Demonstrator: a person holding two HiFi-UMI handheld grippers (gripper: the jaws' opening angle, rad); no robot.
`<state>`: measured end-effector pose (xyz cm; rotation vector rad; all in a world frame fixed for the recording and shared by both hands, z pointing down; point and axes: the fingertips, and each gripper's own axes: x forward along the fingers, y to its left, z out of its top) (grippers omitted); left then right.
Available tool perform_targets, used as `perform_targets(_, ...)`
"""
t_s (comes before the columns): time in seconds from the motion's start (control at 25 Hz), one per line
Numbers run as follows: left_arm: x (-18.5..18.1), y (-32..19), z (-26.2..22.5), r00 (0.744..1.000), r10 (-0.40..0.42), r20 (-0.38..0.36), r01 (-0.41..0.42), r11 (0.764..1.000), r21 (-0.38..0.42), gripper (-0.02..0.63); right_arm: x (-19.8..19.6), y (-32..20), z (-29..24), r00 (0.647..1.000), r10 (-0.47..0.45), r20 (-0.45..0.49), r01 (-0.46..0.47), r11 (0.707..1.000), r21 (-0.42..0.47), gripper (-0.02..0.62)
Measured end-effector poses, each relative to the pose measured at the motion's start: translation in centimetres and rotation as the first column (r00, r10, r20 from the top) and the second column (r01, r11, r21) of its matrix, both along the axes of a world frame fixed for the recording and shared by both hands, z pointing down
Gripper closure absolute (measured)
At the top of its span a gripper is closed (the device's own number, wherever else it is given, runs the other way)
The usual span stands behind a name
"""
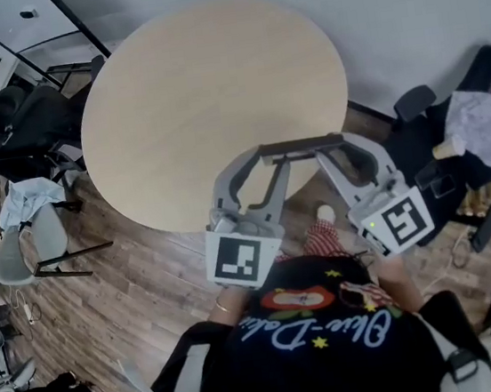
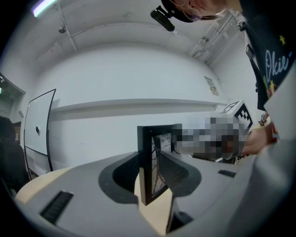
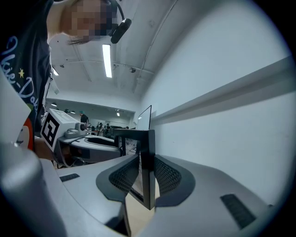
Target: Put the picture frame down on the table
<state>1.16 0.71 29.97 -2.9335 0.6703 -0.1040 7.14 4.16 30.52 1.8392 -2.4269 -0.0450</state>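
A black picture frame [image 1: 300, 147] hangs upright and edge-on between my two grippers, just over the near rim of the round light-wood table [image 1: 206, 97]. My left gripper [image 1: 269, 157] is shut on the frame's left end and my right gripper [image 1: 333, 149] on its right end. In the left gripper view the frame's dark side bar [image 2: 148, 162] stands pinched between the ribbed pads of the left gripper [image 2: 152, 178], a printed picture showing behind it. In the right gripper view the frame's other side bar [image 3: 148, 162] is clamped in the right gripper [image 3: 144, 178], with pale tabletop [image 3: 138, 217] below.
Black office chairs [image 1: 25, 125] and a grey chair [image 1: 27, 251] with a cloth stand left of the table on the wood floor. Another dark chair [image 1: 415, 105] and bags sit at the right. A white wall [image 2: 115, 78] runs behind the table.
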Motion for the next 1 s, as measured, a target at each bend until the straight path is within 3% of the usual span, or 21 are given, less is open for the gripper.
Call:
perform_targets(0.48, 3.5, -4.2, -0.1, 0.986, -0.167, 0.010, 0.167, 0.986, 0.004, 0.477, 3.9, -5.3, -0.2, 0.984, -0.176, -0.003, 0.176, 0.984, 0.010, 0.511)
perform_targets(1.0, 7.4, -7.0, -0.1, 0.946, -0.319, 0.056, 0.318, 0.948, 0.023, 0.477, 8.1, -9.1, -0.4, 0.943, -0.332, 0.021, 0.331, 0.943, 0.031, 0.511)
